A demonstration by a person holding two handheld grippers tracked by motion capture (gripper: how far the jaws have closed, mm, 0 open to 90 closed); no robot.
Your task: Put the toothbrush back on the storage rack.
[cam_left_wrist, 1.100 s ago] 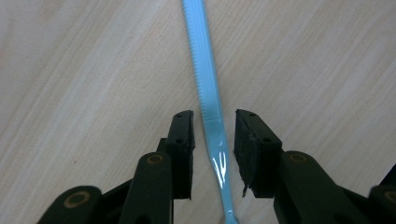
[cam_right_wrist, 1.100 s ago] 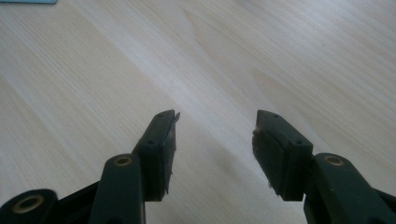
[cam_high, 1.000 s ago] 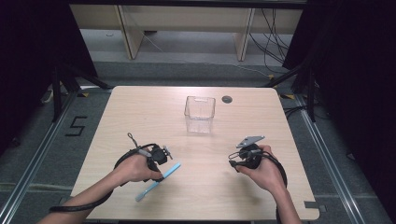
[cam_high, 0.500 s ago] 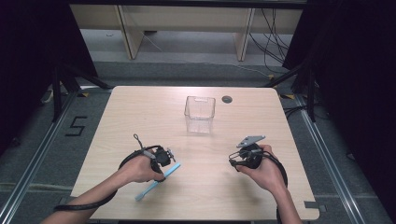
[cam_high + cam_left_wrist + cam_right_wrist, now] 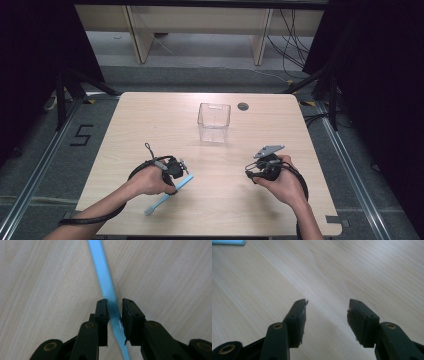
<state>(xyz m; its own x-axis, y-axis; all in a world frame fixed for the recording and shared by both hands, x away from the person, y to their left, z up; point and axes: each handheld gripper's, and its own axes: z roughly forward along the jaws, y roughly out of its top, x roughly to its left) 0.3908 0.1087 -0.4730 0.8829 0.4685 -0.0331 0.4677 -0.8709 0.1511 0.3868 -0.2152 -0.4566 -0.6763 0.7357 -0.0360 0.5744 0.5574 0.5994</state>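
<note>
A slim light-blue comb lies slanted on the wooden table at the front left. My left gripper reaches down onto its upper part. In the left gripper view the comb runs away from me, teeth along its left edge, and my left gripper has just been closing, with its pads now pinching the comb's narrow part. At the front right my right gripper rests low over bare wood. Its own view shows my right gripper open with nothing between the fingers, and one end of the comb at the top left.
A clear square plastic box stands upright at the table's middle, beyond both hands. A dark round cable hole sits just behind it to the right. Bare wood lies between the two grippers and the box.
</note>
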